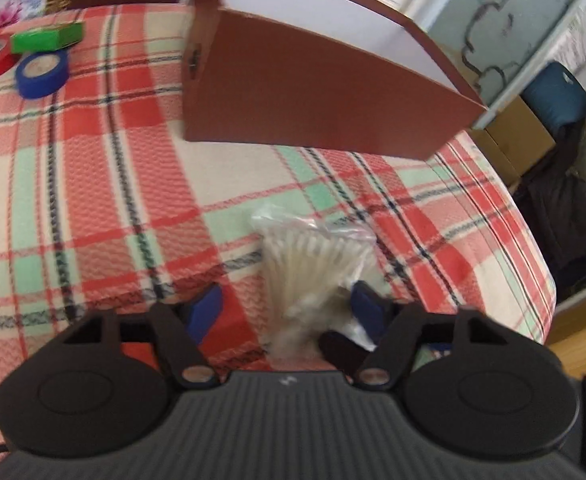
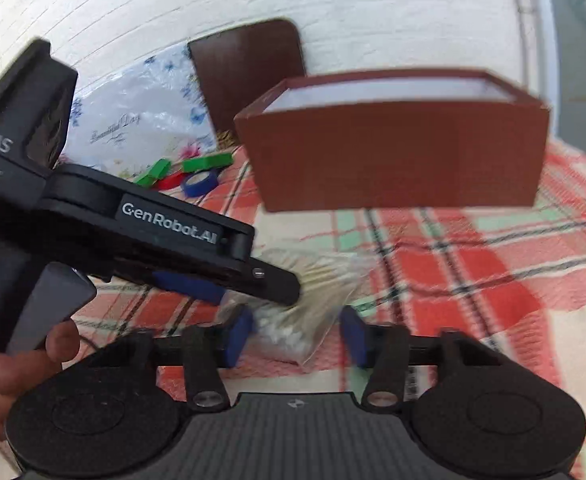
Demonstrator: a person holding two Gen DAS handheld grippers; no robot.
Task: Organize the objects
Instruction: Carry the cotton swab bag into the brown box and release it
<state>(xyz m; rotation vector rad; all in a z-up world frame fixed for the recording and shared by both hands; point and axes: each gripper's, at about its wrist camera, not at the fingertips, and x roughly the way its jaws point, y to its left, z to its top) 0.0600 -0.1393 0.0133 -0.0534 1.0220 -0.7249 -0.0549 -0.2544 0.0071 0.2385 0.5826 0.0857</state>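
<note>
2 tape rolls point(image 1: 41, 73); 2 green boxes point(image 1: 47, 37)

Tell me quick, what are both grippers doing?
Left gripper: open, bag of cotton swabs between its jaws, not squeezed.
Right gripper: open around the same bag, no grip.

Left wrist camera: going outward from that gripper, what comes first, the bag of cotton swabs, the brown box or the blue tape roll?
1. Bag of cotton swabs: between the left gripper fingers, on the plaid cloth.
2. Brown box: farther back, centre to right.
3. Blue tape roll: far back on the left, beside the green boxes.
</note>
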